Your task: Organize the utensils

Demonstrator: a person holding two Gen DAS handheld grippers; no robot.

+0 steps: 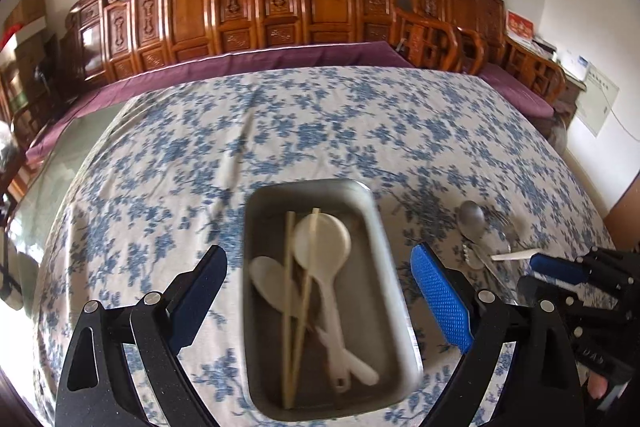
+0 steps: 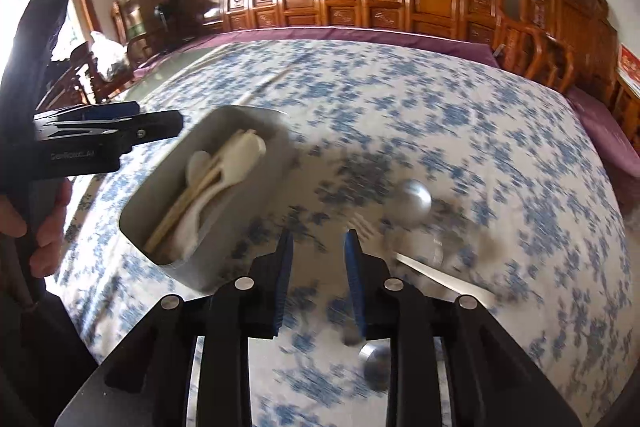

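I see the metal tray (image 1: 384, 227) on the floral surface (image 1: 360, 131); chopsticks (image 1: 289, 291) and white spoons (image 1: 322, 247) lie lengthwise inside. Left gripper (image 1: 320, 291) fingers wide, empty; right gripper (image 2: 319, 259) fingers partly apart, empty.

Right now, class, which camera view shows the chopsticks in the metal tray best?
The left wrist view: the chopsticks lie full length, seen from above, in the metal tray. The right wrist view shows them blurred, at a slant.
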